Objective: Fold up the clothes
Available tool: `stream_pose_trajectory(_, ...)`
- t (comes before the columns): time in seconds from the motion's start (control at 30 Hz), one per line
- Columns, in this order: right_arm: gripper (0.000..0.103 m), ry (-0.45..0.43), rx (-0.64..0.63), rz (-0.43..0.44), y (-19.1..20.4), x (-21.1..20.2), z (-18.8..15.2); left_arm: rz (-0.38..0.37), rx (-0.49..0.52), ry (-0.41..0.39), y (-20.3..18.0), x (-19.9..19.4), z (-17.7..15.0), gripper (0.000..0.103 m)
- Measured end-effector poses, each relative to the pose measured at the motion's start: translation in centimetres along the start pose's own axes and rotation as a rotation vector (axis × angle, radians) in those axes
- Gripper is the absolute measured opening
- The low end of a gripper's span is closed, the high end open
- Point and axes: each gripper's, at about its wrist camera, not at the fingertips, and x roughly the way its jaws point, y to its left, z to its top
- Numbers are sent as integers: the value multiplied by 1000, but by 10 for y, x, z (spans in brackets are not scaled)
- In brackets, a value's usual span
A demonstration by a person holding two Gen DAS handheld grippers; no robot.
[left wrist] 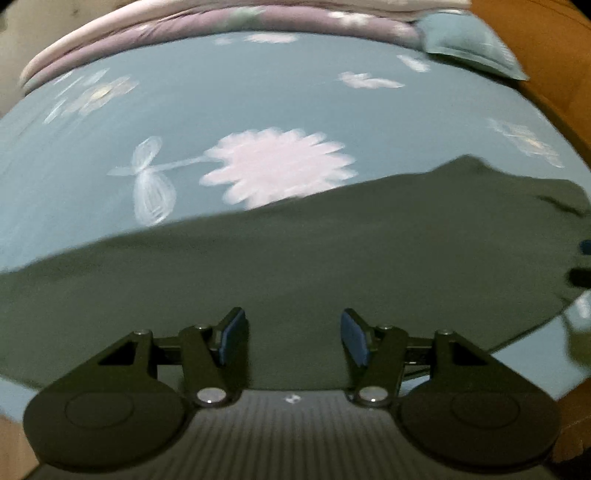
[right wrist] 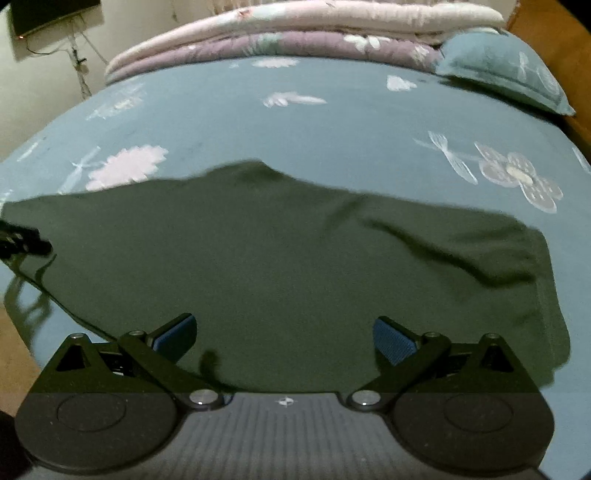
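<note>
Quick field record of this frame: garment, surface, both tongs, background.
garment: dark green garment spread flat, some creases toward its right side
surface: blue floral bedsheet
left tongs: open, nothing between the pads, over the garment
right tongs: open, nothing held, over the garment's near edge
background: folded quilts at the far end of the bed, blue pillow at far right
fold progress: none visible yet

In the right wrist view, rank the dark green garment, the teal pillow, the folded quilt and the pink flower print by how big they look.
1. Dark green garment, by far the largest.
2. Folded quilt, a long band at the far end.
3. Teal pillow.
4. Pink flower print.
The quilt and pillow lie farthest from the camera, so they look smaller than they are.
</note>
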Motion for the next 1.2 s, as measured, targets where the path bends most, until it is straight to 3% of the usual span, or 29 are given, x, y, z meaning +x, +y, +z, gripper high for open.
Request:
stream_pose_trajectory(0.13,103,-1,-42,20,26,2,9,24,-95,-42,38,-12,1,58)
stream_pose_trajectory(0.3,103,11,-99,19,68,10,19,-27,-58,-125,64,-8,21,58)
stream_pose_trajectory(0.47,103,19,-122,-20,112,10,27,-181,5,-150,68,22,39,59)
stream_pose_trajectory(0.6,103,33,-122,-60,137,8,31,-191,80,-176,65,46,49,59)
stream_pose_trajectory(0.83,103,46,-137,-84,169,21,46,-257,44,-250,104,10,57,60)
stream_pose_trajectory(1.07,103,76,-187,-60,194,44,60,-164,18,-183,144,11,24,60)
stream_pose_trajectory(1.2,103,93,-218,-55,204,48,63,-132,-28,-201,156,30,25,60)
